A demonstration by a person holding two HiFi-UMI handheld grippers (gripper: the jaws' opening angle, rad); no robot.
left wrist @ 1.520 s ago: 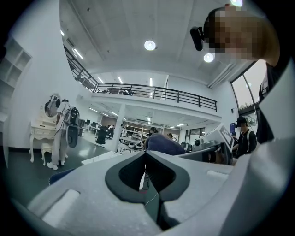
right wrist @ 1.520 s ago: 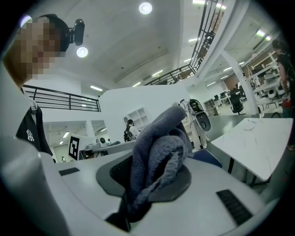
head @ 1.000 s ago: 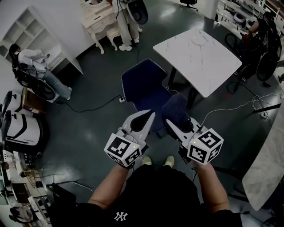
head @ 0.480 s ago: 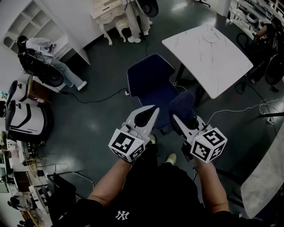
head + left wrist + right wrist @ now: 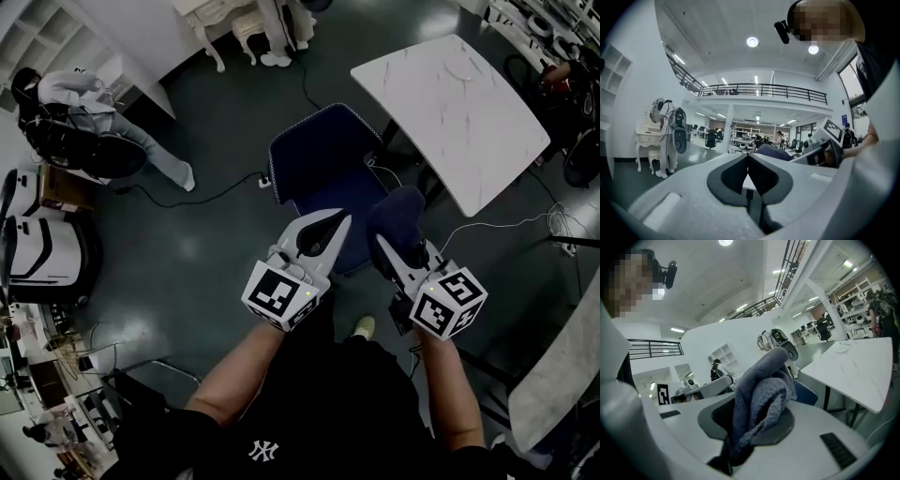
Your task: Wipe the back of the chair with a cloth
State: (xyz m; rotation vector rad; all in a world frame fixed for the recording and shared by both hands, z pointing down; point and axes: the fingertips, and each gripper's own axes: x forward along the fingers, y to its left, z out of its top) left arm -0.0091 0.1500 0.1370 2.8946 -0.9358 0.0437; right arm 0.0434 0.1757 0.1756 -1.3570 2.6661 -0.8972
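Observation:
A dark blue office chair (image 5: 323,178) stands on the floor below me, just left of a white table. My right gripper (image 5: 398,246) is shut on a grey-blue cloth (image 5: 396,217), which bunches out past the jaws over the chair's right side; the cloth (image 5: 761,394) fills the right gripper view. My left gripper (image 5: 323,234) hangs above the chair's near edge, shut with nothing between its jaws. In the left gripper view the left gripper (image 5: 748,161) shows its tips meeting, with the right gripper's marker cube (image 5: 832,133) beside it.
A white marble-topped table (image 5: 455,103) stands right of the chair, with cables (image 5: 497,225) on the floor under it. A person sits at the far left by white shelving (image 5: 66,98). White furniture (image 5: 234,23) stands at the back. A second pale tabletop (image 5: 562,347) edges the right.
The view has shifted so the chair and table sit a little higher and to the right. Both grippers have moved slightly forward over the chair's near edge. The cloth stays held.

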